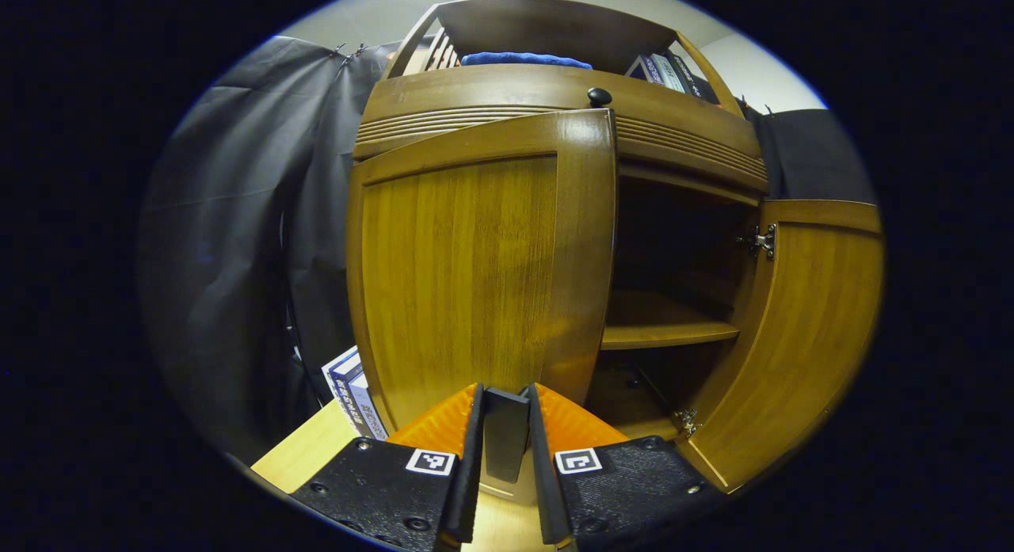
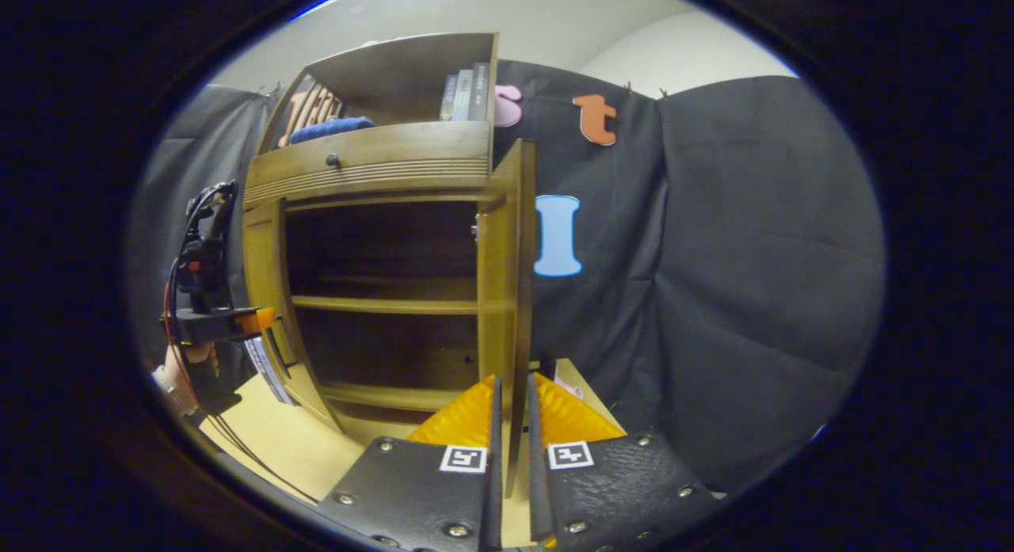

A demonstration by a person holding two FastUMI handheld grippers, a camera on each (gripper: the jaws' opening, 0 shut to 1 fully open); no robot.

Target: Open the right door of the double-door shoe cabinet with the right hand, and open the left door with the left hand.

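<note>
My left tool (image 1: pixel 505 405) is pinching the glossy brown left door (image 1: pixel 475 267) edge; my right tool (image 2: pixel 511 394) is pinching the right door (image 2: pixel 507 298), standing wide open on the counter (image 2: pixel 293 441).

The right hand-held gripper (image 2: pixel 511 425) straddles the edge of the open right door (image 2: pixel 507 298), fingers on either side. Far left, the left hand-held gripper (image 2: pixel 265 321) is at the left door (image 2: pixel 273 298).

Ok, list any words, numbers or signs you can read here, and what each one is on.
Nothing can be read with confidence.
Upper books: spine print too small.
Lower books: spine print blurred.
Square markers: coded patterns, no words.
</note>
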